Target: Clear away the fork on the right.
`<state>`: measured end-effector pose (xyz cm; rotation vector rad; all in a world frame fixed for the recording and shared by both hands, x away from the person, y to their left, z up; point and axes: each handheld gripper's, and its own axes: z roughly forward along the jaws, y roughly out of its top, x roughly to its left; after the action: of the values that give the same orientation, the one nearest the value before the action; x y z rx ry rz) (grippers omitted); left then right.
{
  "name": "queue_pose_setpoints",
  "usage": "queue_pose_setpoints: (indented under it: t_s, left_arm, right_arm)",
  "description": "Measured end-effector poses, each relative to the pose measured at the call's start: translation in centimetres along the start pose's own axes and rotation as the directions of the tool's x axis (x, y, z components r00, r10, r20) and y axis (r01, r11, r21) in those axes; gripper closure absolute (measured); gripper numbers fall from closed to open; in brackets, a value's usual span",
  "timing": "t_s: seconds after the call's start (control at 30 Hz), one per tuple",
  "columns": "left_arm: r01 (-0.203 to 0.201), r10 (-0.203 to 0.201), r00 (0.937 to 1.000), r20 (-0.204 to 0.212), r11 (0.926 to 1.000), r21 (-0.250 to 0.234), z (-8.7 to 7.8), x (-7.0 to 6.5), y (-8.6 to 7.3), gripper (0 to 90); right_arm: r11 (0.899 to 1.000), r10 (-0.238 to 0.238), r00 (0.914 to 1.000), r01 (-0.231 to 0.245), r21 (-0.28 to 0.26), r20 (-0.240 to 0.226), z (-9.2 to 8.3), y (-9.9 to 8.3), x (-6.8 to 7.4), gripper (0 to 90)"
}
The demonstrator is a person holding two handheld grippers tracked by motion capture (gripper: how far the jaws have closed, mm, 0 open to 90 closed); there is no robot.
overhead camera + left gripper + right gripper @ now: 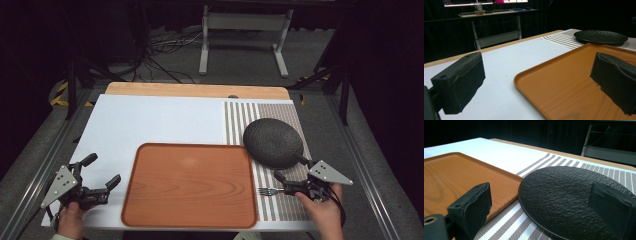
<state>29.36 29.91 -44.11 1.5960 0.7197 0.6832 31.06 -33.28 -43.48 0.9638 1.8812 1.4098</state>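
Both grippers sat nearest, fingers spread wide and empty: left gripper point(102, 172) at 8 o'clock beside the tray point(190, 185), right gripper point(290, 176) at 4, probably lining up on the black plate point(273, 142) just past it on the striped mat point(250, 117).
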Motion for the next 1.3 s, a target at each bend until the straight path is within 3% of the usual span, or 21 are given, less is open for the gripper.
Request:
queue_pose_setpoints:
  t_s: [0.23,0.63,1.1,1.3]
  left_arm:
    - [0.018,-0.018,0.9998,0.009,0.9998,-0.007,0.1,0.1,0.1,0.2]
    - [0.011,-0.011,0.9999,0.012,0.9999,0.004,0.5,0.1,0.1,0.4]
    - [0.005,-0.005,0.9997,0.023,0.9999,0.012,0.5,0.2,0.1,0.4]
    - [0.002,-0.002,0.9996,0.028,0.9999,0.016,0.6,0.2,0.1,0.4]
  right_arm:
    - [1.000,0.007,1.0000,-0.007,0.001,-0.007,-0.1,0.0,0.0,5.5]
    - [1.000,0.011,0.9999,-0.011,0.017,-0.013,-0.2,0.0,0.1,5.7]
    - [0.995,-0.052,0.9978,0.055,0.088,-0.041,0.8,2.4,-0.1,6.1]
    - [0.980,-0.117,0.9918,0.124,0.158,-0.053,0.7,3.7,-0.4,6.4]
